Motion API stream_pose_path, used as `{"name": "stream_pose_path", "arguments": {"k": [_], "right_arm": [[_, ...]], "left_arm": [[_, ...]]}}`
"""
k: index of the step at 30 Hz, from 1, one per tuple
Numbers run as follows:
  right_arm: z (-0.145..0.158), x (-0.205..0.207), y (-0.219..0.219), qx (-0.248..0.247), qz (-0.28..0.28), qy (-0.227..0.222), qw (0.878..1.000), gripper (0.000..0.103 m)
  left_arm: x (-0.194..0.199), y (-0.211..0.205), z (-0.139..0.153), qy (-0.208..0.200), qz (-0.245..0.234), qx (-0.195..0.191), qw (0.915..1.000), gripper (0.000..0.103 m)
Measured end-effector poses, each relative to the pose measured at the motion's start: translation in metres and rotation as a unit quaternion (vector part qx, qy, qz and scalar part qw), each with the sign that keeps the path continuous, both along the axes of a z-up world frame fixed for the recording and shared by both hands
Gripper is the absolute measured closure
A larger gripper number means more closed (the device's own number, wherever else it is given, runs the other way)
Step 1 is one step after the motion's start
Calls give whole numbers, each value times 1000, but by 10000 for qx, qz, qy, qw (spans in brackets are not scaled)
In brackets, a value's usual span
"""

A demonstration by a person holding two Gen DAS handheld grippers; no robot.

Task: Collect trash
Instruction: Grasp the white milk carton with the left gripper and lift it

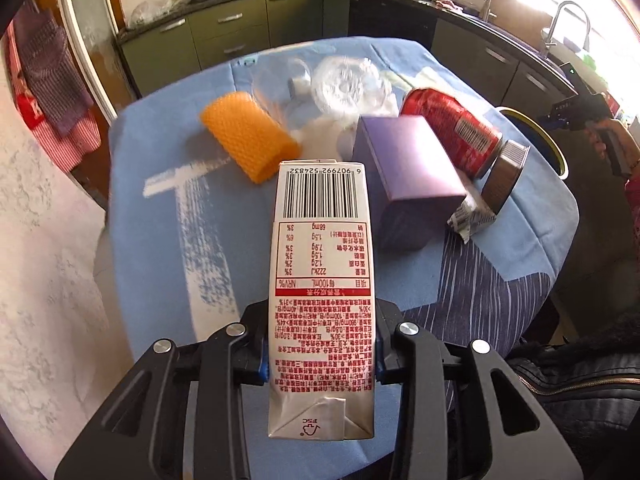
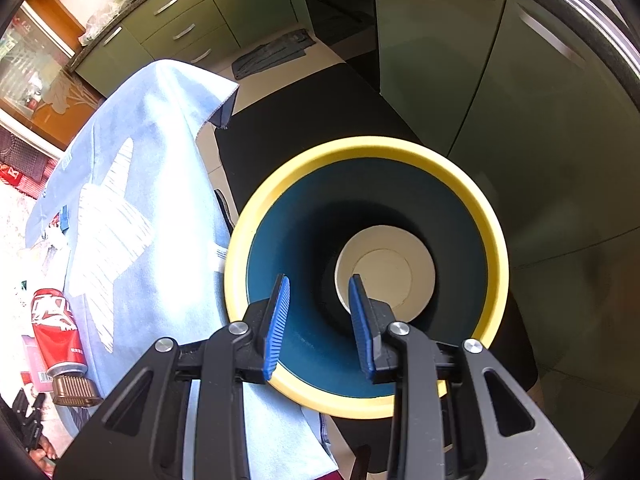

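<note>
A white drink carton with red print and a barcode is clamped by its lower half between the pads of my left gripper, above the blue tablecloth. On the table behind it lie an orange foam net, a purple box, a red can on its side, a crumpled clear plastic wrapper and a scrap of paper. My right gripper hangs over the yellow-rimmed blue bin, its blue pads apart with nothing between them.
The bin stands on the floor just past the table's right edge. A ribbed brown container lies by the can. Green kitchen cabinets rise close behind the bin. A dark mat covers the floor there.
</note>
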State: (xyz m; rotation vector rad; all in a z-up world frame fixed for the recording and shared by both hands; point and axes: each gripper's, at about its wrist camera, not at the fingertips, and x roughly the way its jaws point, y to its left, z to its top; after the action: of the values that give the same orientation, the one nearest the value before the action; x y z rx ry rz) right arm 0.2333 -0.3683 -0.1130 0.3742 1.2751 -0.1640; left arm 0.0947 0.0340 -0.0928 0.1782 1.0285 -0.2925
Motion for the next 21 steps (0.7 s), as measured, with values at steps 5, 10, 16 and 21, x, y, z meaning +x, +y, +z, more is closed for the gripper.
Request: {"name": "stream_pose_path", "arguments": {"k": [5, 10, 16, 21], "right_arm": [[0, -6, -9, 52, -104, -69, 9999, 74], [-1, -20, -21, 96, -243, -155, 9995, 74], [1, -46, -36, 90, -444, -280, 9986, 74], [-1, -69, -53, 114, -612, -416, 9972, 74]], "left_arm": [[0, -18, 43, -367, -376, 184, 9985, 68], [19, -57, 72, -631, -925, 175, 9936, 68], [56, -141, 84, -694, -1686, -180, 9831, 68], [84, -224, 82, -460, -2161, -548, 9737, 68]]}}
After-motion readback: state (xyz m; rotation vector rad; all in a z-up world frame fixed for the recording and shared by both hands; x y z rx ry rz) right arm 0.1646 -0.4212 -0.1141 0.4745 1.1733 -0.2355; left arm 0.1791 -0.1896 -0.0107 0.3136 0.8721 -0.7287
